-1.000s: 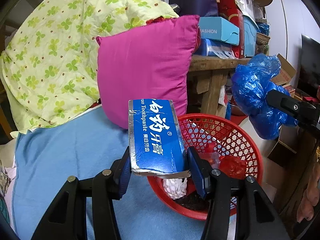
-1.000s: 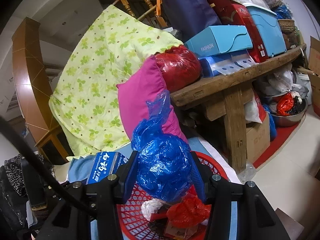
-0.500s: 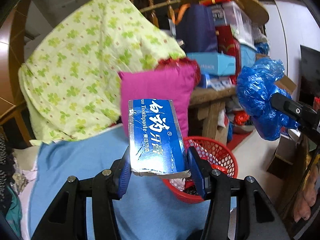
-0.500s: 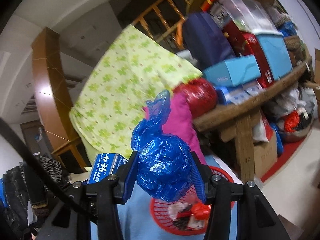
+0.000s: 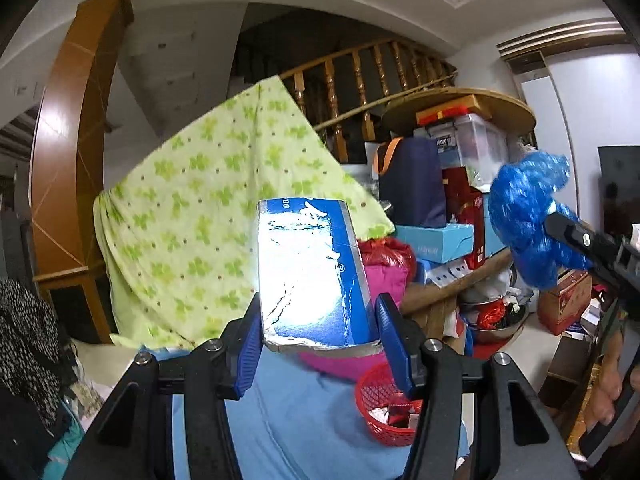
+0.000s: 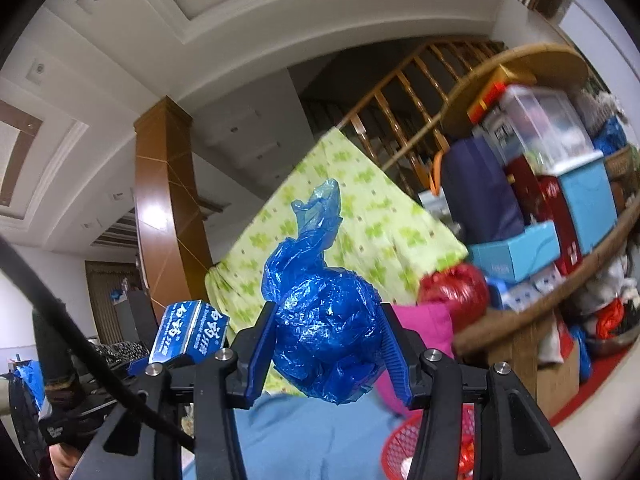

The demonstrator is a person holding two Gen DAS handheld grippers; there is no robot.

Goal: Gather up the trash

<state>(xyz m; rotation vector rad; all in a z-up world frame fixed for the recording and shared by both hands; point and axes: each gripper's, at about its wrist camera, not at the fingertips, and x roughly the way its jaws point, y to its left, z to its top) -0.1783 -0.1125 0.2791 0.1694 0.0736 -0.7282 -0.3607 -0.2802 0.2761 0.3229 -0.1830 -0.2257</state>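
— Blue and silver, that crushed cardboard toothpaste box [image 5: 310, 276]? Where?
— Clamped between the blue pads of the left gripper [image 5: 316, 344], upright, held high in front of the green clover-print blanket [image 5: 208, 216].
— And on the right?
— Squeezed in the right gripper [image 6: 326, 354], jaws pressed on both sides: a crumpled blue plastic bag [image 6: 320, 312], twisted tail pointing up.
— Seen together anywhere?
— Yes; from the right wrist, box just left of the bag.
— And the round red mesh plastic basket [image 5: 380, 408]?
— Low down on the light blue cloth [image 5: 304, 412], well below both loads, with scraps inside. Beside the magenta cushion [image 5: 384, 276].
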